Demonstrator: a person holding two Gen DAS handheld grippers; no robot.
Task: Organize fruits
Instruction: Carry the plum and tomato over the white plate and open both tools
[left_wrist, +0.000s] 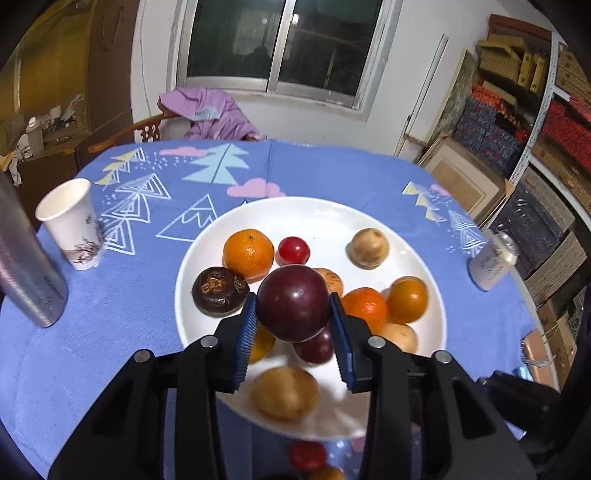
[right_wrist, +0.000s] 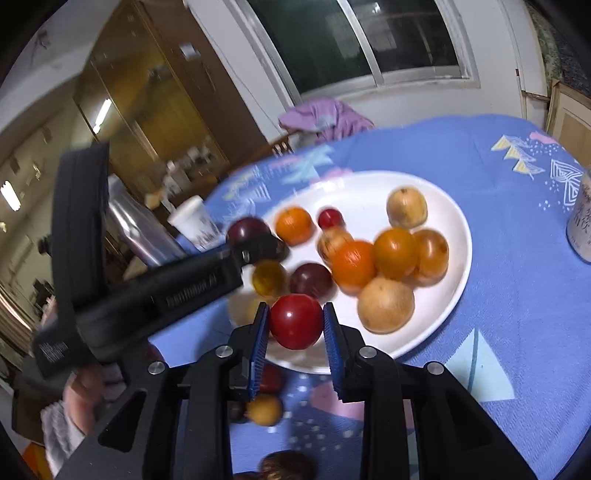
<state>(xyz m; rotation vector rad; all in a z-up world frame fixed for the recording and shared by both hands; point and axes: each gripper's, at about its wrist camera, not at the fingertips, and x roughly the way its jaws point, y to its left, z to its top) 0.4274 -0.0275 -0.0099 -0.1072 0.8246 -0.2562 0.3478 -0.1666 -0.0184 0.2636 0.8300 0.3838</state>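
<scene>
Left tool (left_wrist: 293, 319) clamping plum (left_wrist: 293, 302), right tool (right_wrist: 295, 326) clamping tomato (right_wrist: 295, 321), above plate (left_wrist: 314, 218)

Print runs down the side of the silver bottle (left_wrist: 27, 266) and across the black body of the left gripper (right_wrist: 255, 254), and dark characters mark the white can (left_wrist: 493, 260), but none of it can be read.

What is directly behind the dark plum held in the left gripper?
Behind the dark plum, pinched in the left gripper, a tan fruit on the white plate peeks out above it and a second dark fruit below. Both are mostly covered.
</scene>
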